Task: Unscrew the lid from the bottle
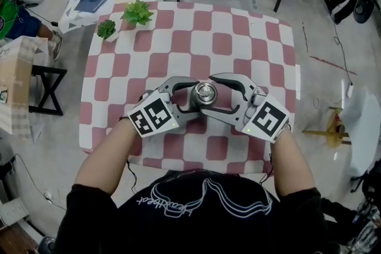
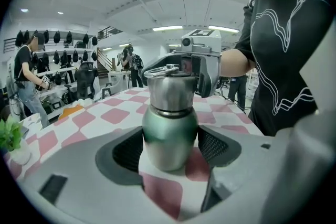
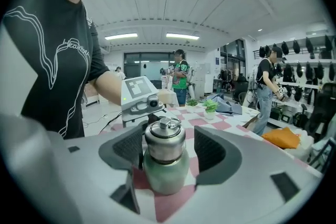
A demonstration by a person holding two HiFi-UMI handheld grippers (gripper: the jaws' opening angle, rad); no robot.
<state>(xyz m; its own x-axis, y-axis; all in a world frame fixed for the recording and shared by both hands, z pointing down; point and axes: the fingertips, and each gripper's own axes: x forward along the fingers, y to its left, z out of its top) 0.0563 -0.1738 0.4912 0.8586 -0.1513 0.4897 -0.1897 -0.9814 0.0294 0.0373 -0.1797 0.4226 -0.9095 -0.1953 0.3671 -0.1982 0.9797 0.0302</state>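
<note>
Bottle (image 2: pixel 169 134) is standing upright on the checkered table (image 1: pixel 238 44), near the person's edge, lid (image 3: pixel 164 138) on. Left gripper (image 2: pixel 170 147) is clamping the green body, pads touching both sides. Right gripper (image 3: pixel 167 147) is sitting around the lid, jaws wide, pads not pressing, gripping nothing. Risks, by my judgement: right pads slipping on the smooth steel lid; the left grip loosening, so the whole bottle is turning or tipping.
</note>
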